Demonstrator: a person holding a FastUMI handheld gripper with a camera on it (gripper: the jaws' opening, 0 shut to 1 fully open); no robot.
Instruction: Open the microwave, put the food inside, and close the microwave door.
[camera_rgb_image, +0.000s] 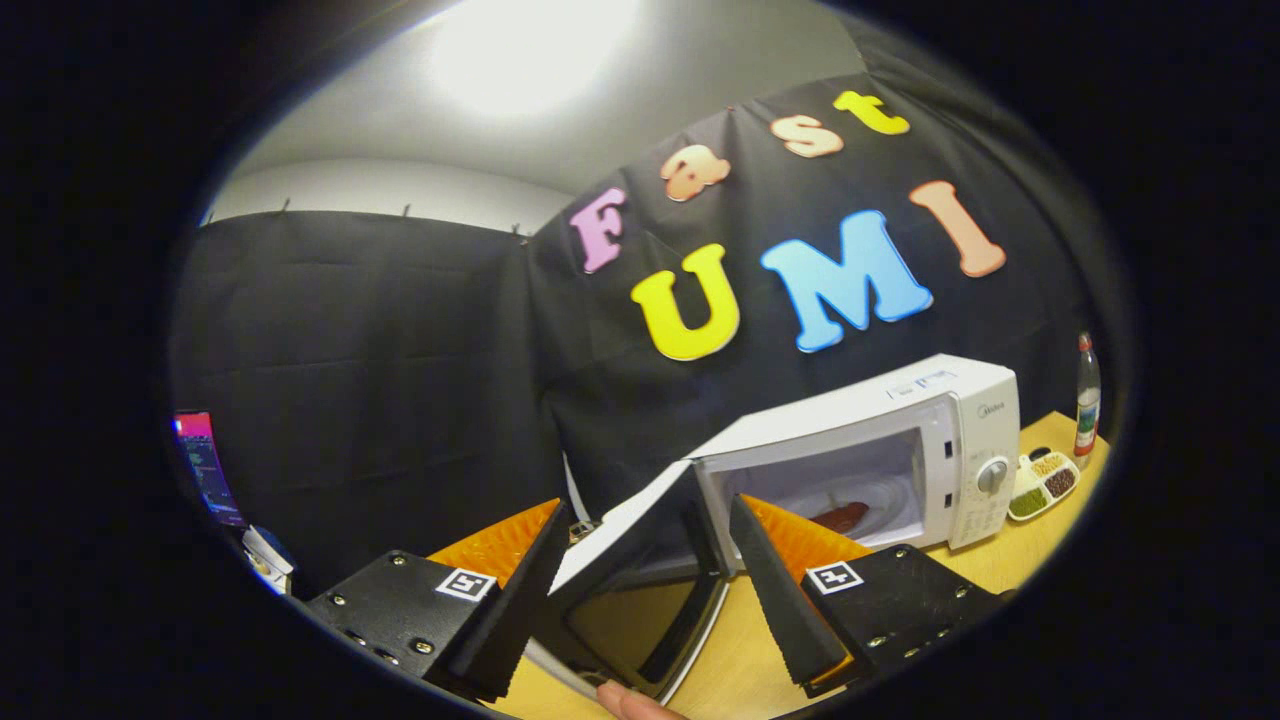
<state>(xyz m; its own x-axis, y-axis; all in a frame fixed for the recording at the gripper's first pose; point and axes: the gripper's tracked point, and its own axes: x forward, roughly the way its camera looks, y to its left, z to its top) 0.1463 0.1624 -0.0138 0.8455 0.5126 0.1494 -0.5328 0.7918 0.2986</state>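
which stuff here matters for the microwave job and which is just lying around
Belongs to the job:
- microwave, door swung open between the jaws
- food already inside it
- gripper, jaws open around the door

Just lying about:
- bottle beyond the microwave
- divided dish beside the microwave
- screen off to the side

My gripper (650, 590) was tilted, rolled a bit clockwise. Fingers were spread wide apart, not pressing on anything; left fingertip (525, 590) sat at about 9 o'clock of the gap, right fingertip (775, 590) at 3. A bare fingertip of my other hand (635, 700) poked in at 6 o'clock, below the gap.
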